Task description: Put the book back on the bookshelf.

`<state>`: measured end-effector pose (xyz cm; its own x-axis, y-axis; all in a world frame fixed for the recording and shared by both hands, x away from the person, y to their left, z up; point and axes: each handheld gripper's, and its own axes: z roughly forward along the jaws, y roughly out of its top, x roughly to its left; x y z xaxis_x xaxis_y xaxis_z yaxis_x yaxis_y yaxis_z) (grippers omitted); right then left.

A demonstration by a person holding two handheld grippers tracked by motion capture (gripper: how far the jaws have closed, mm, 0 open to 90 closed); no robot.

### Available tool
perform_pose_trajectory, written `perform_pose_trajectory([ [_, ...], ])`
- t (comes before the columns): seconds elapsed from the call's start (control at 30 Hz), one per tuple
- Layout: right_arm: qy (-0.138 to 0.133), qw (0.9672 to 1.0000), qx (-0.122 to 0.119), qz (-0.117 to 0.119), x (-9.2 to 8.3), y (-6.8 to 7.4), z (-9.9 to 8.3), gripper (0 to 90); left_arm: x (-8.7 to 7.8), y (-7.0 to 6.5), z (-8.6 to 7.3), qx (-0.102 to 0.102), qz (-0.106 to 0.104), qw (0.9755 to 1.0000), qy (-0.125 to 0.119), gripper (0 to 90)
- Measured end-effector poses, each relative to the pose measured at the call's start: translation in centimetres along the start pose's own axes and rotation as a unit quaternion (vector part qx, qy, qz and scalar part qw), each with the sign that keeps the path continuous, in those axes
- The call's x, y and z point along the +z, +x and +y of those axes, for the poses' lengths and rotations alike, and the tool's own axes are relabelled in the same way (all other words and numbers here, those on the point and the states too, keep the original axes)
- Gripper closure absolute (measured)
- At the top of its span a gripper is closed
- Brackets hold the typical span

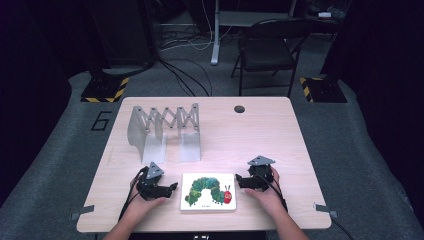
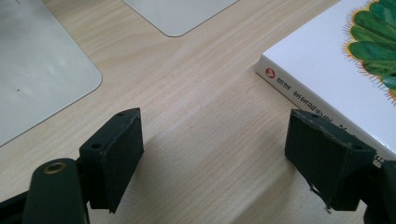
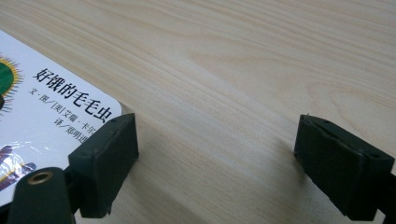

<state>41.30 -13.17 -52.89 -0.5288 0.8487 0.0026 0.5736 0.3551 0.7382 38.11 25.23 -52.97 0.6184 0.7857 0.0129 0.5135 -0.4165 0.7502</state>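
A white picture book (image 1: 208,191) with a green caterpillar on its cover lies flat near the table's front edge. My left gripper (image 1: 171,188) rests on the table just left of the book, pointing at it. In the left gripper view its jaws (image 2: 217,158) stand open over bare wood, and the book (image 2: 327,70) lies beside the right-hand jaw. My right gripper (image 1: 239,180) sits just right of the book, open too (image 3: 212,163). The book's printed corner (image 3: 46,107) lies at its left-hand jaw; whether they touch I cannot tell.
A grey metal expanding book rack (image 1: 165,127) stands at the back left of the wooden table (image 1: 260,135), its base plates (image 2: 37,70) close ahead of my left gripper. A dark cable hole (image 1: 239,108) sits near the far edge. A folding chair (image 1: 267,50) stands beyond the table.
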Motion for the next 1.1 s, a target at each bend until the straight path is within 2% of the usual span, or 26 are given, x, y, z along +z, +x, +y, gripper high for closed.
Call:
perform_pose_trajectory([
  [0.07,0.0,1.0,0.0,0.0,0.0,0.0,0.0,13.1,-0.08,0.05,0.0,0.005,-0.001,1.0,0.006,19.4],
  [0.13,-0.003,0.9999,0.008,-0.005,-0.03,0.2,-0.07,13.2,-0.11,0.0,0.03,0.001,-0.004,0.9999,0.009,19.4],
  [0.3,0.001,0.9999,0.009,-0.009,-0.04,0.28,-0.03,13.4,-0.15,0.01,-0.02,0.004,-0.004,1.0,0.007,19.4],
  [0.33,-0.002,0.9999,0.008,-0.011,-0.01,0.3,-0.04,13.4,-0.08,-0.13,-0.1,0.001,0.003,1.0,0.0,19.4],
  [0.37,-0.001,0.9999,0.011,-0.011,-0.03,0.32,-0.04,13.8,-0.28,-0.13,-0.1,0.002,0.0,1.0,0.009,19.4],
  [0.43,0.001,0.9999,0.011,-0.012,-0.08,0.39,-0.03,14.5,-0.28,-0.23,-0.18,0.002,0.003,1.0,0.005,19.4],
  [0.47,0.0,0.9998,0.012,-0.013,-0.07,0.4,-0.02,14.5,-0.26,-0.34,-0.21,-0.005,0.002,1.0,0.004,19.4],
  [0.53,-0.001,0.9998,0.014,-0.013,-0.01,0.41,0.08,14.6,-0.31,-0.25,-0.14,0.001,0.001,1.0,0.01,19.4],
  [0.57,0.004,0.9999,0.011,-0.012,-0.06,0.36,0.13,14.6,-0.12,-0.27,-0.11,-0.001,0.002,1.0,0.001,19.4],
  [0.63,-0.001,0.9998,0.015,-0.012,-0.04,0.42,0.06,14.7,0.01,-0.4,0.02,-0.004,0.001,1.0,0.003,19.3],
  [0.77,0.01,0.9997,0.019,-0.011,-0.15,0.5,0.22,16.2,-0.02,-0.28,0.23,0.003,-0.005,0.9999,0.012,19.4],
  [0.87,0.015,0.9997,0.017,-0.011,-0.26,0.53,0.3,18.0,0.03,-0.39,0.14,0.001,-0.001,1.0,0.007,19.4],
  [0.9,0.019,0.9996,0.02,-0.011,-0.34,0.6,0.32,18.5,-0.06,-0.36,0.18,0.001,-0.006,0.9999,0.012,19.4],
  [0.97,0.02,0.9996,0.015,-0.013,-0.37,0.56,0.37,19.4,-0.06,-0.38,0.16,0.001,-0.005,0.9999,0.011,19.4],
  [1.1,0.029,0.9993,0.021,-0.012,-0.48,0.67,0.49,21.0,-0.08,-0.34,0.16,0.004,-0.004,0.9999,0.012,19.4],
])
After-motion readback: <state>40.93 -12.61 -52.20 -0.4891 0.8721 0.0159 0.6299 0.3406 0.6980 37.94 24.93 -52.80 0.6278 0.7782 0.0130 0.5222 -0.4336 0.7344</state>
